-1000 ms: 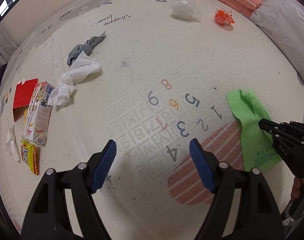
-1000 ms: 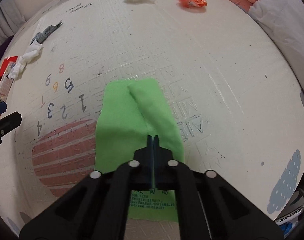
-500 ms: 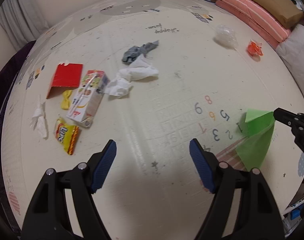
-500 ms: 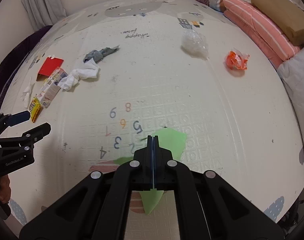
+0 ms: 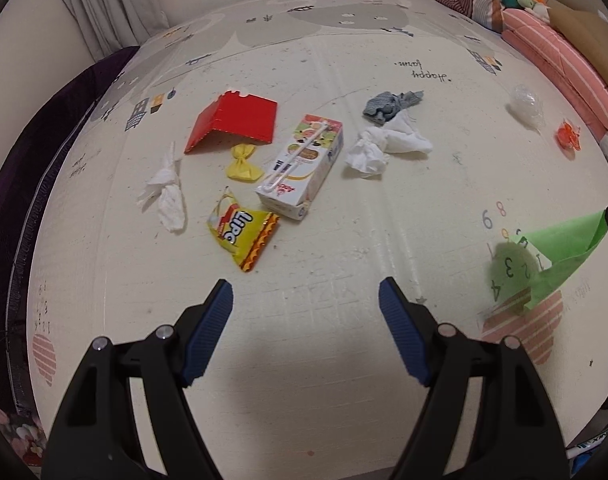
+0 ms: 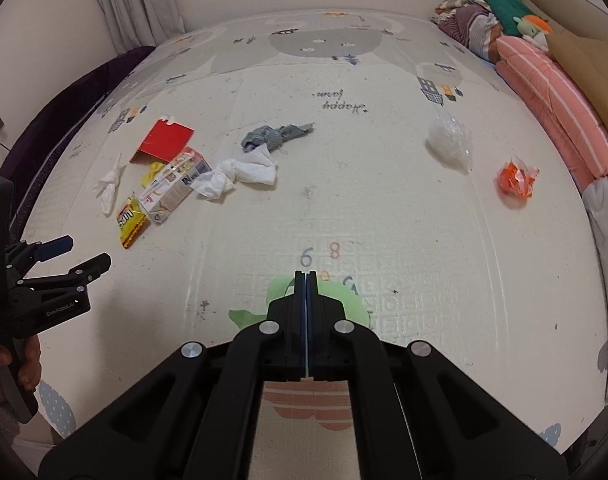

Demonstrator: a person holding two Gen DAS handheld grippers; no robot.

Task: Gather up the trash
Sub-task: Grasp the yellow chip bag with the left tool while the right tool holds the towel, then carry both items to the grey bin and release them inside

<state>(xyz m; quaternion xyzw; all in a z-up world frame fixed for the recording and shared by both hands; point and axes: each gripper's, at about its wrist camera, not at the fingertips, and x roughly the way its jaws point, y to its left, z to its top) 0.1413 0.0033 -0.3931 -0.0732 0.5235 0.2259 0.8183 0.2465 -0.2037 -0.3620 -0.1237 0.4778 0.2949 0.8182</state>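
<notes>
Cream play mat (image 5: 343, 320) is littered with wrappers, tissues and a carton (image 5: 302, 168). Right gripper (image 6: 305, 276) is clamped on a green bag (image 5: 559, 248), lifted clear to receive trash. Left gripper (image 5: 305, 304) is held apart, empty, near the yellow wrapper (image 5: 244, 236).

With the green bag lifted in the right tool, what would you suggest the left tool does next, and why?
Probably bring the left tool down toward the yellow snack wrapper: it is open and empty, and that wrapper is the nearest trash ahead of it. The right tool is shut on the green bag.
</notes>
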